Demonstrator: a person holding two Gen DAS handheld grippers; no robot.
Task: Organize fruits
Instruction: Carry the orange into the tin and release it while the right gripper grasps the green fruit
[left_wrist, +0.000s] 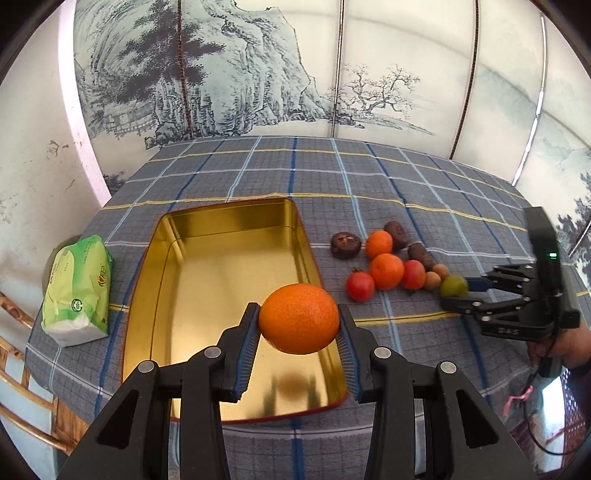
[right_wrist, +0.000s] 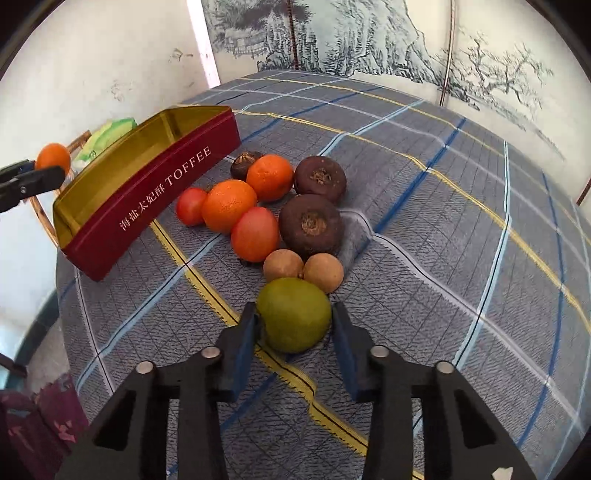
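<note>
Left fingers (left_wrist: 298, 325) clamped on orange (left_wrist: 298, 318) above tin (left_wrist: 229, 236), right fingers (right_wrist: 293, 326) apart, flanking green fruit (right_wrist: 293, 319)

Black grippers (left_wrist: 298, 325), blue-ribbed pads (left_wrist: 245, 354)

A folding screen (left_wrist: 295, 66) painted with ink-wash cliffs, pines and a bare tree stands behind the table, its panels split by dark and pale strips. A blue-grey plaid cloth (left_wrist: 332, 177) with yellow, white and blue lines covers the tabletop. At left, a scuffed white wall (left_wrist: 33, 166) and a curved cane chair (left_wrist: 22, 369)
</note>
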